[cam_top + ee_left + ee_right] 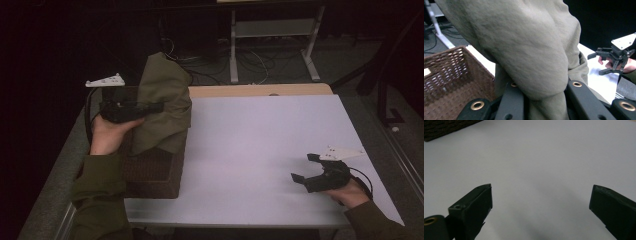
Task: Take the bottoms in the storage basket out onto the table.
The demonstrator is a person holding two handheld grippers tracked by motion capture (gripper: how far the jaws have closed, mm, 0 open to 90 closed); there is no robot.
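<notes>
A bunched olive-green cloth (165, 102) hangs above a brown wicker basket (150, 175) at the table's left side, its lower part draping down the basket's right wall. My left gripper (157, 106) is shut on the cloth. In the left gripper view the cloth (529, 45) bulges between the two black jaws of that gripper (544, 100), with the basket's inside (454, 72) to the left. My right gripper (303, 167) rests open near the front right of the white table (250, 140). In the right gripper view its jaws (541, 192) stand wide apart over the bare table.
A wooden strip (260, 90) runs along the table's far edge. Beyond it are a white desk frame (272, 30) and cables on the dark floor. The basket's corner (444, 130) shows at the top left of the right gripper view.
</notes>
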